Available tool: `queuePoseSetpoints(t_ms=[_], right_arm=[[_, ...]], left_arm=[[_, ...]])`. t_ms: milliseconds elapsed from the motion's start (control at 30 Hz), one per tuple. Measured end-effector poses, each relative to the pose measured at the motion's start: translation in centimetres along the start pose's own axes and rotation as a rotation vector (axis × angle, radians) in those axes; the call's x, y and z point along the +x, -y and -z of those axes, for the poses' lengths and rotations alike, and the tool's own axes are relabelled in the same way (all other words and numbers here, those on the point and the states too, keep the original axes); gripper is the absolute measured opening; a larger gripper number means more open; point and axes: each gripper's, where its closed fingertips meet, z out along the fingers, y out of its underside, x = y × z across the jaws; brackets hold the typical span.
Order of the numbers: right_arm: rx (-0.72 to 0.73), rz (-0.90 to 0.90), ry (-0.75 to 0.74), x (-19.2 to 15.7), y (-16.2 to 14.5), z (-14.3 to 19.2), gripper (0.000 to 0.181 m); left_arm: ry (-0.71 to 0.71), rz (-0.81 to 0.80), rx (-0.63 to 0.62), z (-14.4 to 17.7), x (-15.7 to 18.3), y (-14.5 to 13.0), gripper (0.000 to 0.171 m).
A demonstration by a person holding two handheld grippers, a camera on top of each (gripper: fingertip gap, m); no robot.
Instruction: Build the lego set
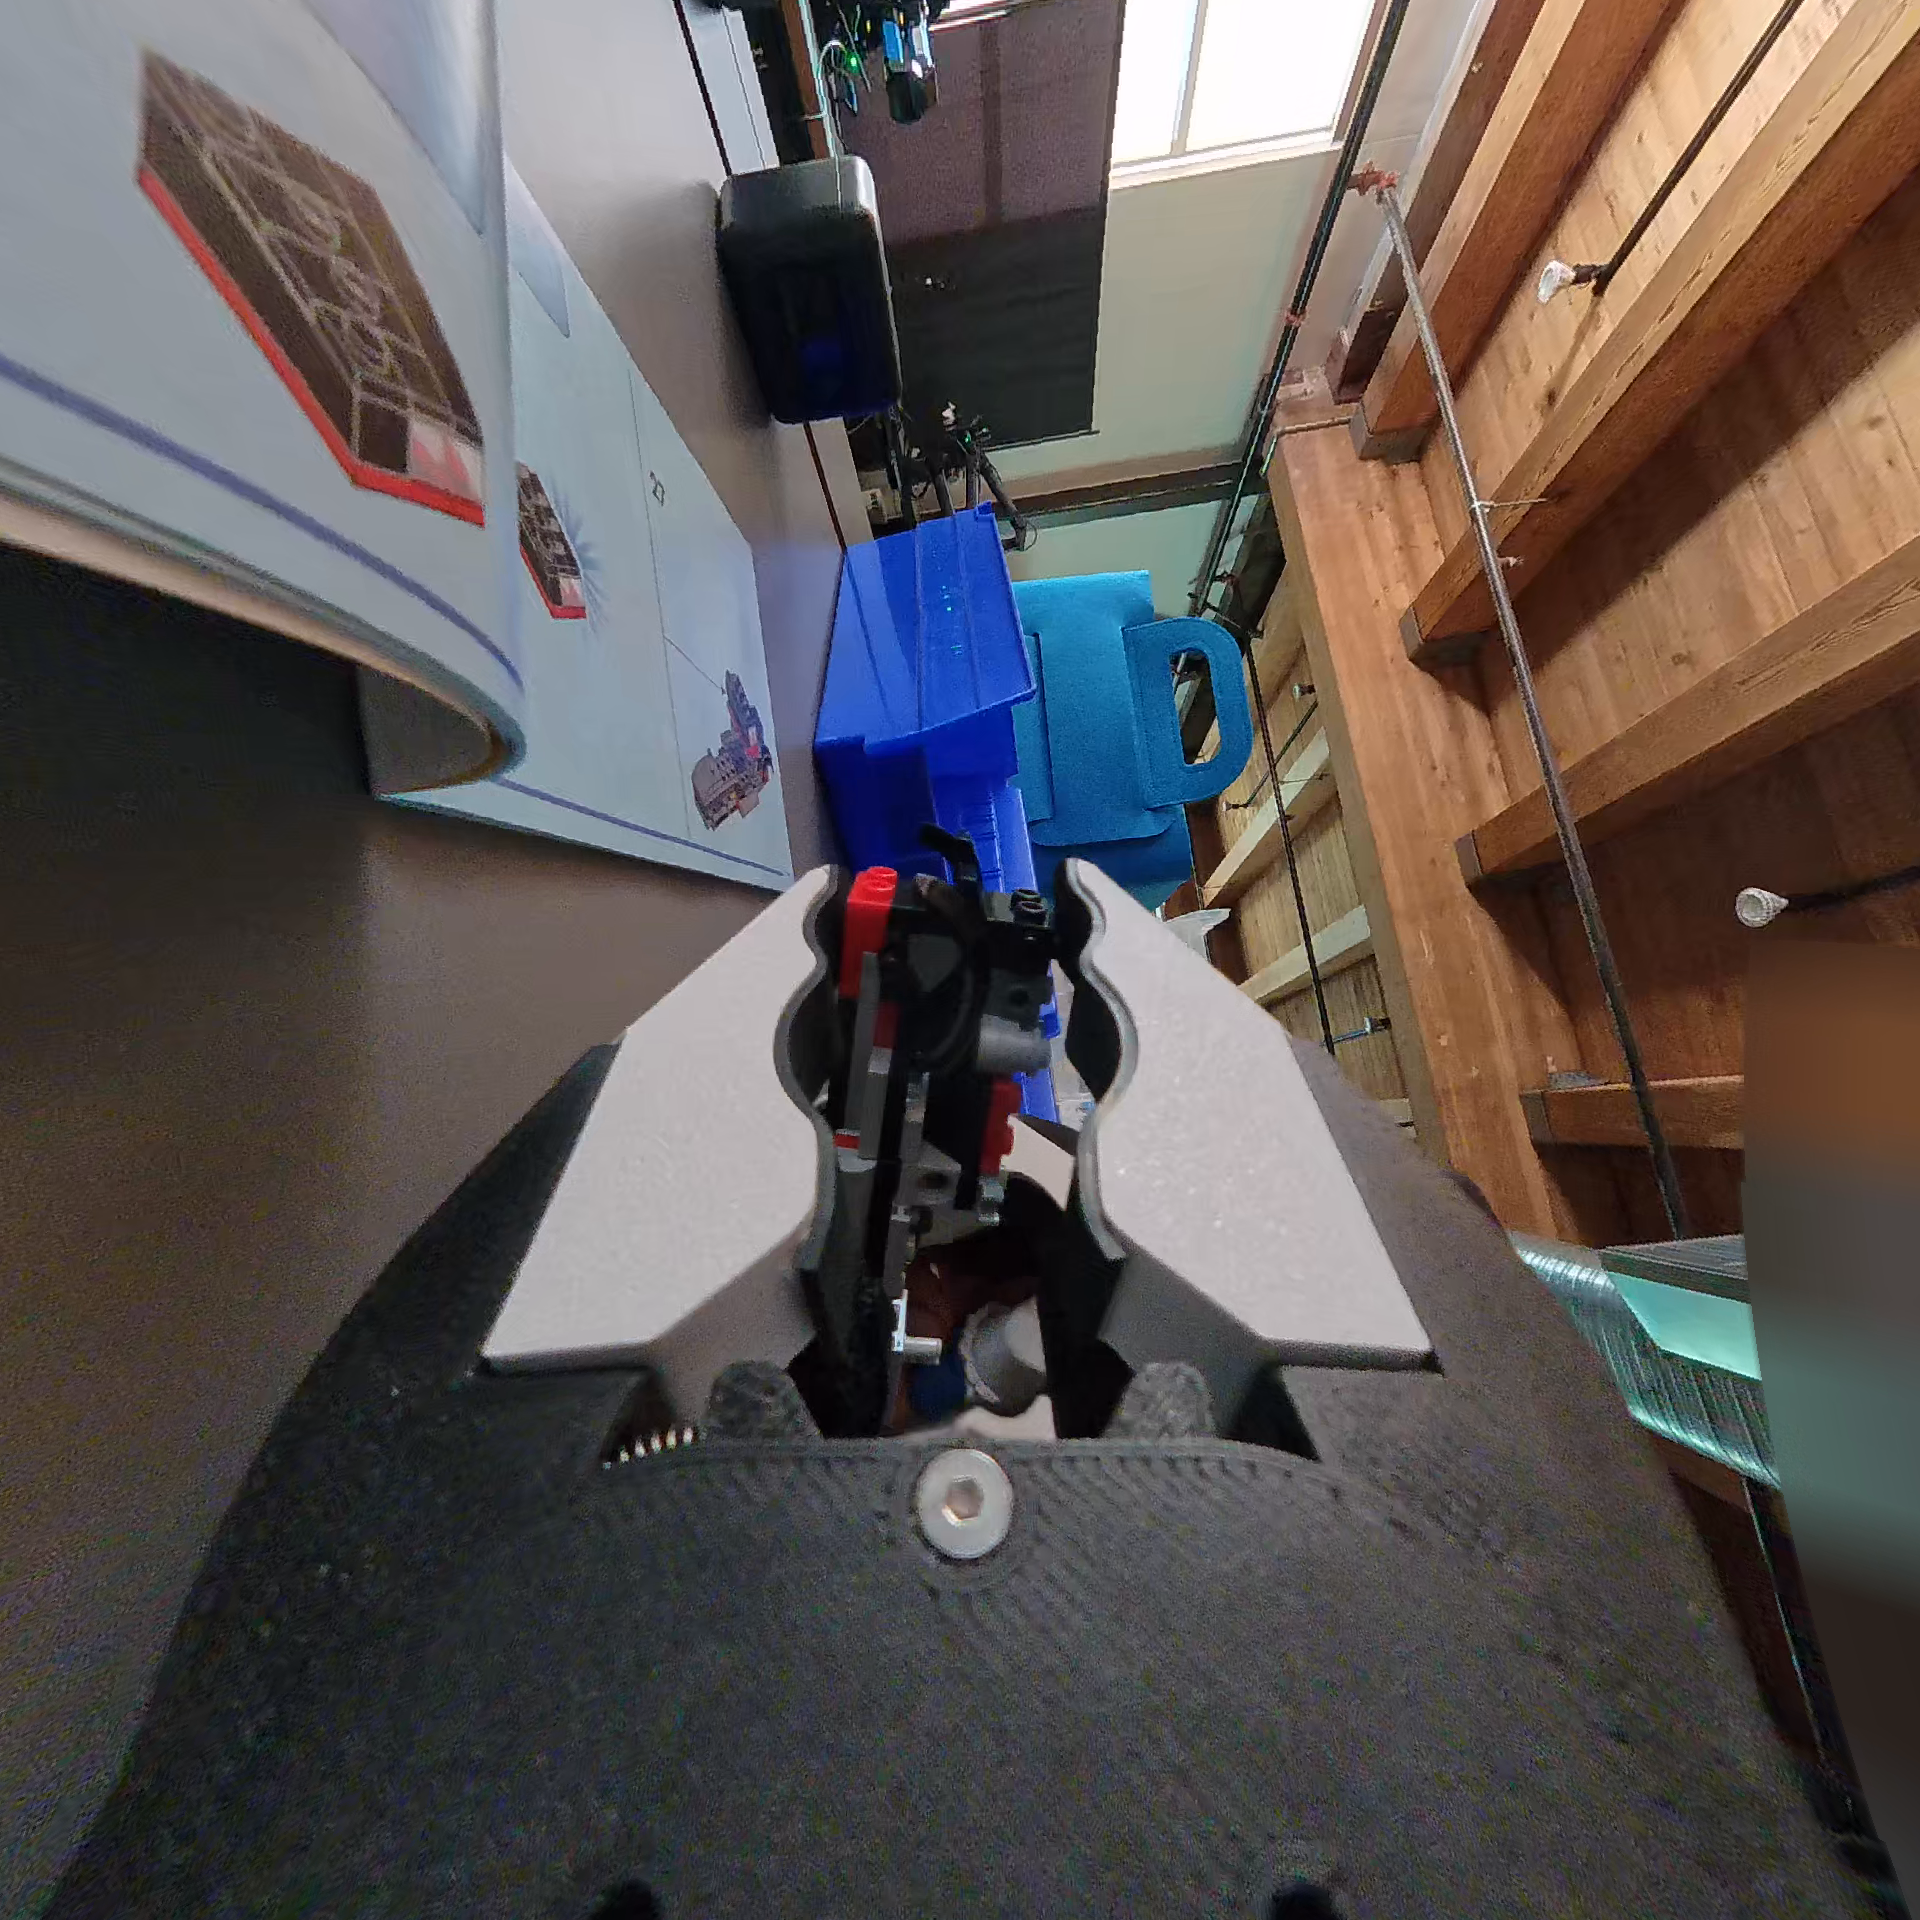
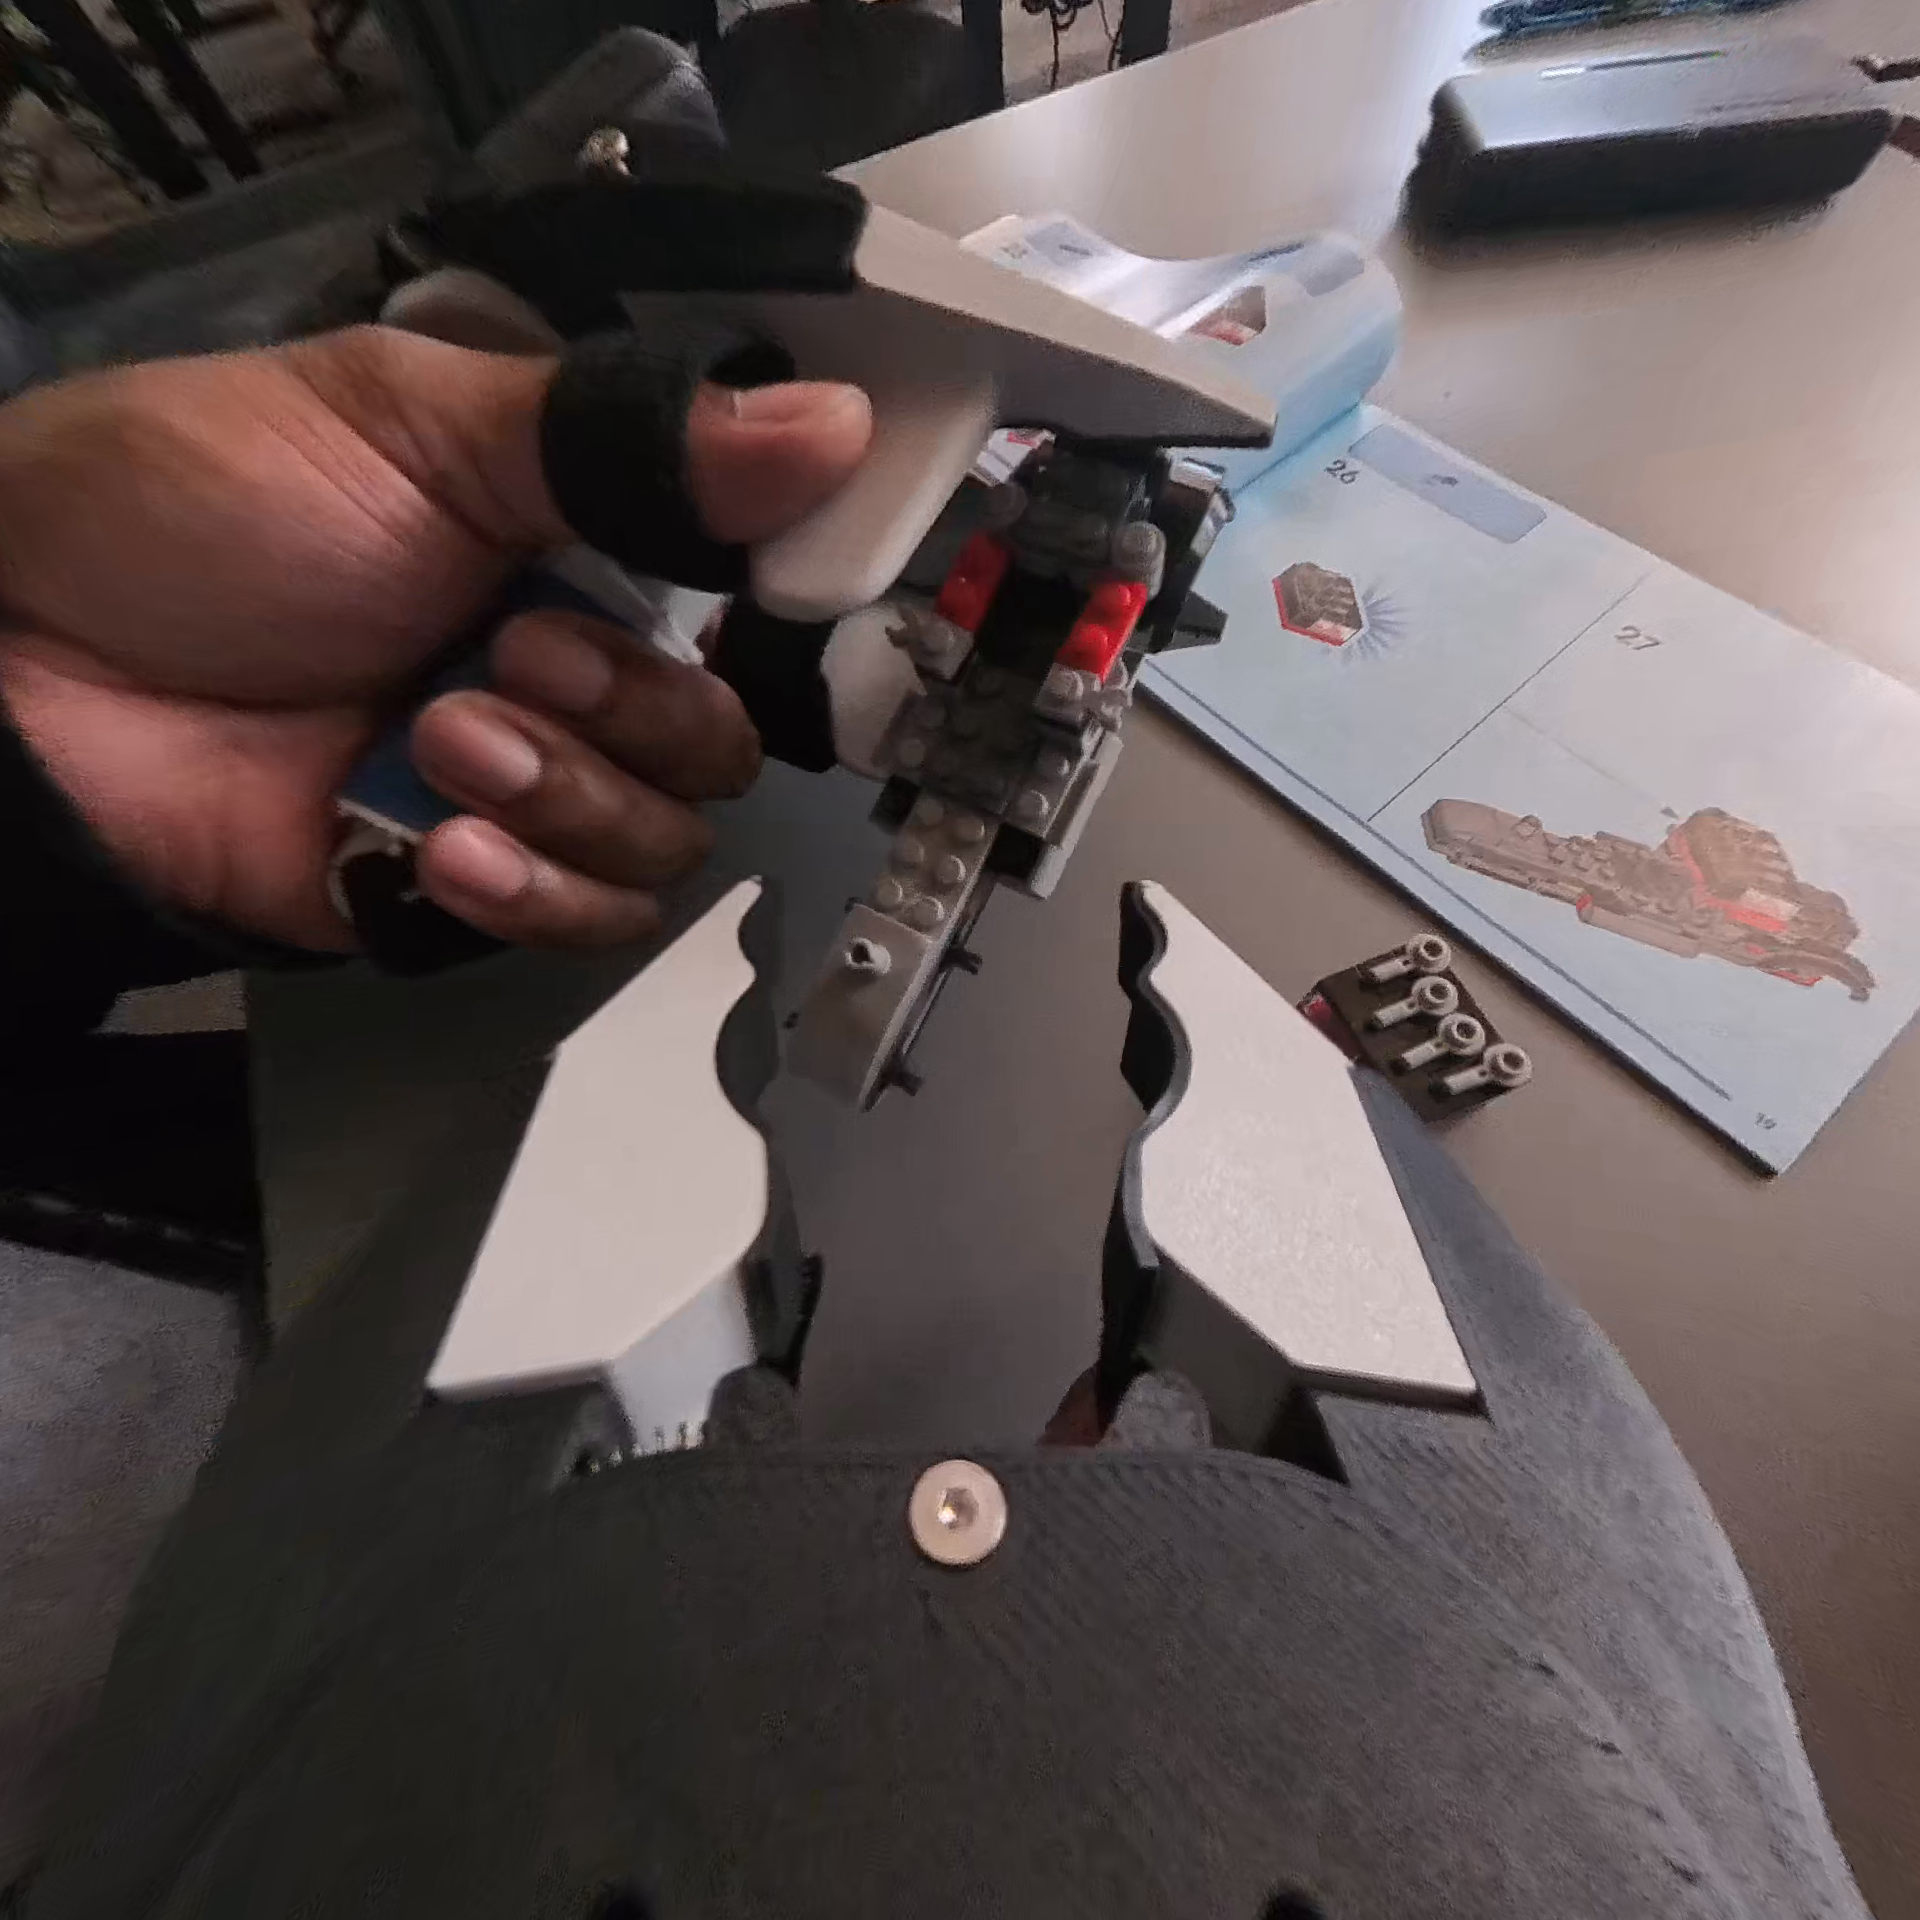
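My left gripper (image 1: 948,894) is shut on the grey, black and red lego model (image 1: 935,1039), held up off the table and turned on its side. In the right wrist view the same model (image 2: 997,748) hangs from the left gripper (image 2: 935,499), which a person's hand (image 2: 312,623) holds, with its grey studded nose pointing down. My right gripper (image 2: 940,904) is open and empty, its fingertips just below and either side of the model's nose. A small black plate sub-assembly with several grey pegs (image 2: 1418,1023) lies on the table to the right.
The open instruction booklet (image 2: 1558,727) lies on the brown table (image 2: 1662,364) at the right; it also shows in the left wrist view (image 1: 644,665). A black case (image 2: 1652,135) sits at the far back. Blue bins (image 1: 935,686) stand beyond the booklet.
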Motion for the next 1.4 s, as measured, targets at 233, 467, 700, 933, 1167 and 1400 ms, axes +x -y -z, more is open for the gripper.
queuePoseSetpoints(t_ms=[233,467,700,933,1167,1400], right_arm=[[-0.017,0.039,0.097,0.8,0.2,0.5,0.039],[-0.054,0.204,0.259,1.4,0.4,2.3,0.036],[-0.060,0.213,0.448,1.2,0.7,3.6,0.036],[-0.088,0.280,0.515,1.5,0.1,4.3,0.035],[-0.107,0.372,0.510,1.9,-0.1,4.4,0.035],[-0.141,0.410,0.525,1.9,-0.3,4.5,0.035]], left_arm=[[-0.040,0.003,-0.056,0.6,0.5,-0.4,0.040],[-0.115,-0.009,-0.233,1.7,1.6,-2.1,0.040],[-0.236,-0.030,-0.304,2.6,3.5,-2.9,0.040],[-0.249,-0.245,-0.387,3.7,3.8,-3.1,0.042],[-0.173,-0.110,-0.486,3.7,2.3,-4.4,0.042],[-0.204,-0.028,-0.523,3.6,2.5,-5.5,0.042]])
